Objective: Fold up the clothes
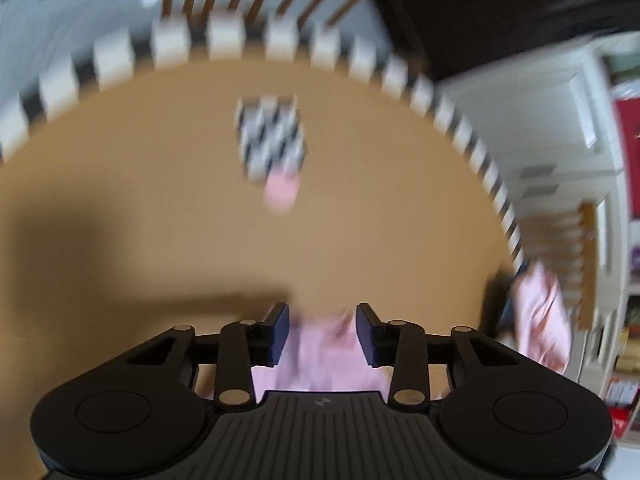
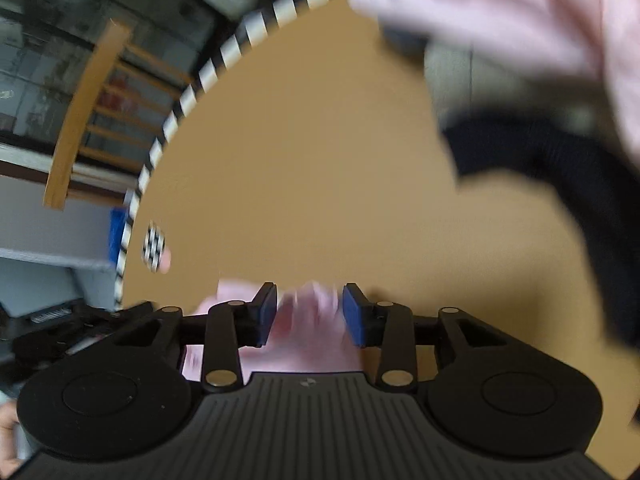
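Round tan table point(image 1: 360, 220), striped rim, spreads ahead of both tools. One pink garment point(image 1: 320, 360): bunched directly under each tool's tips, reaching between jaws, pads apart from cloth. Long axis unreadable, too blurred. Left gripper point(image 1: 322, 334) released, jaws parted. Right gripper point(image 2: 309, 314) likewise released. Both equally near. One checkered marker point(image 1: 272, 136) well ahead of left tool, one small pink bit touching it.

Left gripper point(image 1: 322, 330) points steeply down, blue pads point(image 1: 280, 334) parted, not pressing the pink cloth between them. Right gripper point(image 2: 309, 314) same pose, jaws apart, pads point(image 2: 267, 316) clear of the cloth too. Both views blurred. In the right wrist view a black sleeve point(image 2: 568, 184) crosses the right side.
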Motion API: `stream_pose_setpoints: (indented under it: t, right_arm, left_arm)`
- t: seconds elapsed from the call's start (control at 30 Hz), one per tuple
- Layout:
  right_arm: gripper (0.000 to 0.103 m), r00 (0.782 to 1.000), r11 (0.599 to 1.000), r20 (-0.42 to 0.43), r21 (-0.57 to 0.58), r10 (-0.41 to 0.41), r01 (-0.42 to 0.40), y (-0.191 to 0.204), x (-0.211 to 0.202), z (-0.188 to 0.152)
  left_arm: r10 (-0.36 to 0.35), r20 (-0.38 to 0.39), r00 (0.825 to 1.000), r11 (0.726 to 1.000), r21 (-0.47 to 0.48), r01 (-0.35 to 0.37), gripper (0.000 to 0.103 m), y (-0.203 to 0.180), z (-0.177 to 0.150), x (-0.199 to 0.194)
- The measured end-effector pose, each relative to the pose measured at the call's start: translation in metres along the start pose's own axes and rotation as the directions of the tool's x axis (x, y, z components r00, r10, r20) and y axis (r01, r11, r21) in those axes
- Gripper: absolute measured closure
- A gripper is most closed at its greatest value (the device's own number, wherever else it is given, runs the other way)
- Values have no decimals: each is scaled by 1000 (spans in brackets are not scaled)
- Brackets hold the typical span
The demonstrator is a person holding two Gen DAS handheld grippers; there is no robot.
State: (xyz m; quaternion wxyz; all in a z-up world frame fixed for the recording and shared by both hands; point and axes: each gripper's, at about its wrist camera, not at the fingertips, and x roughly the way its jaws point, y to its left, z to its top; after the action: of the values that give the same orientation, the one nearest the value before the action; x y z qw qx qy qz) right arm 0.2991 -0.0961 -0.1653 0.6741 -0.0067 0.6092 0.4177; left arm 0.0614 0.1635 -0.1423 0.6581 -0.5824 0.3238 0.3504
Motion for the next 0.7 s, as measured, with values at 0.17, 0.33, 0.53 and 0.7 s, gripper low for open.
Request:
stream_pose_setpoints:
  t: [0.17,0.33,0.53,0.7]
  right_arm:
    - [68,971,935,205,-353,124,-45,32,-49,-43]
    - [75,990,610,134,-789,52,75,74,-31,-119]
    - [92,1000,701,11,-713,26,-10,71,14,-120]
    - [92,997,792,77,-610,19,32,73,37,-92]
  left_arm:
    - [-124,179,976,951,301,66,62,-5,-26,-53]
    - [-83,182,980,675,733,-79,64,-11,-109,-39]
    - [-125,91,988,537,844,-10,69,-18,-148,-1]
    - [-84,129,988,566,822,-59,70,-26,-142,32]
